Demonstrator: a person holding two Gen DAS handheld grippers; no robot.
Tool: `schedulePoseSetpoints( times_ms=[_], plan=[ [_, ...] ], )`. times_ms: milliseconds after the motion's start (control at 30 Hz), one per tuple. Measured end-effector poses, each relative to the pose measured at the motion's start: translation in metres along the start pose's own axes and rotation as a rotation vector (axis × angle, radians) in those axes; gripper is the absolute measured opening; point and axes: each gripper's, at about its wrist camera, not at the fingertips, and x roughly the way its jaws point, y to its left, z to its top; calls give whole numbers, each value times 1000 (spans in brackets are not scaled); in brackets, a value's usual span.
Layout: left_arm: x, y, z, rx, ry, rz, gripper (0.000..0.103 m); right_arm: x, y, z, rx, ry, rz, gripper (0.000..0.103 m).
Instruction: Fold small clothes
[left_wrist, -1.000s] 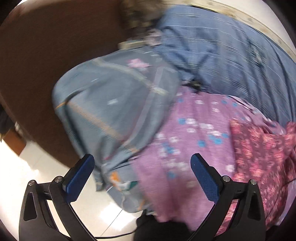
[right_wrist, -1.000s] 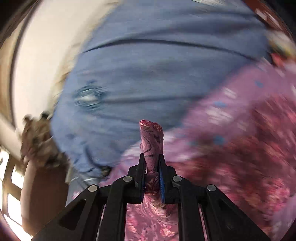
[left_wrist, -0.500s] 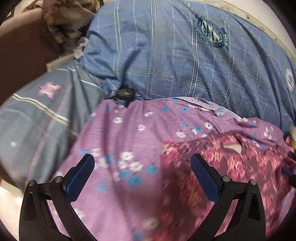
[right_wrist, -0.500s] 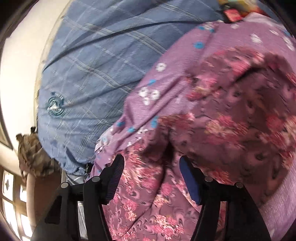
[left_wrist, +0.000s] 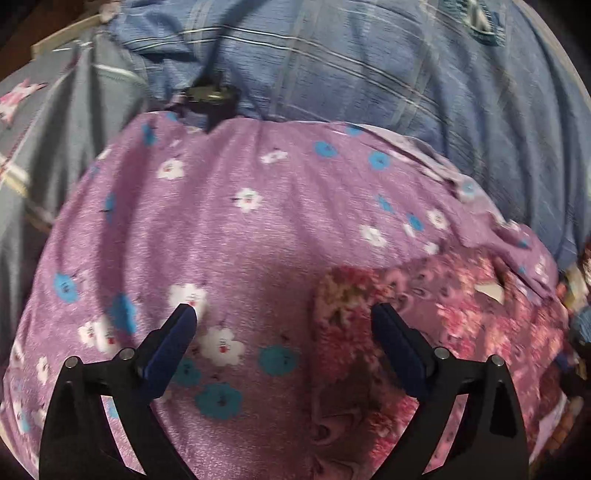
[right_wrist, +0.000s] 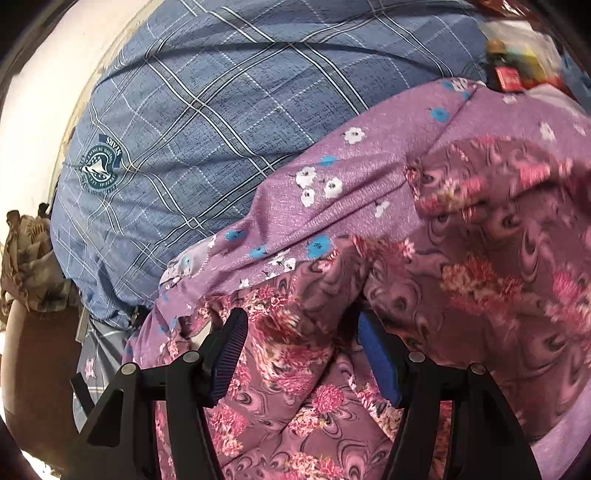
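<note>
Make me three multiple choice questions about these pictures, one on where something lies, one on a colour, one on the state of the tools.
1. Where does the dark pink floral garment lie?
A. on the purple flowered cloth
B. under the blue plaid cloth
C. on a bare floor

2. What colour are the pads of the left tool?
A. red
B. blue
C. yellow

3. What state is the right tool in?
A. shut on the garment
B. shut on nothing
C. open

Answers: 1 A, the floral fabric overlaps the purple cloth in both views. 2 B, both pads show dark blue. 3 C, its fingers stand wide apart over a fold, gripping nothing.
</note>
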Motion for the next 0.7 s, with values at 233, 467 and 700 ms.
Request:
schedulePoseSetpoints(
  times_ms=[233,467,700],
  plan=[
    [13,-8,1,35,51,-131,69,21,-7,-5,17,51,79,65],
    [19,-22,1,44,52,-251,30,28,-16,-2,70,25,111,64],
    [16,-17,5,14,5,-249,10,15,-6,-5,29,10,130,21]
  ],
)
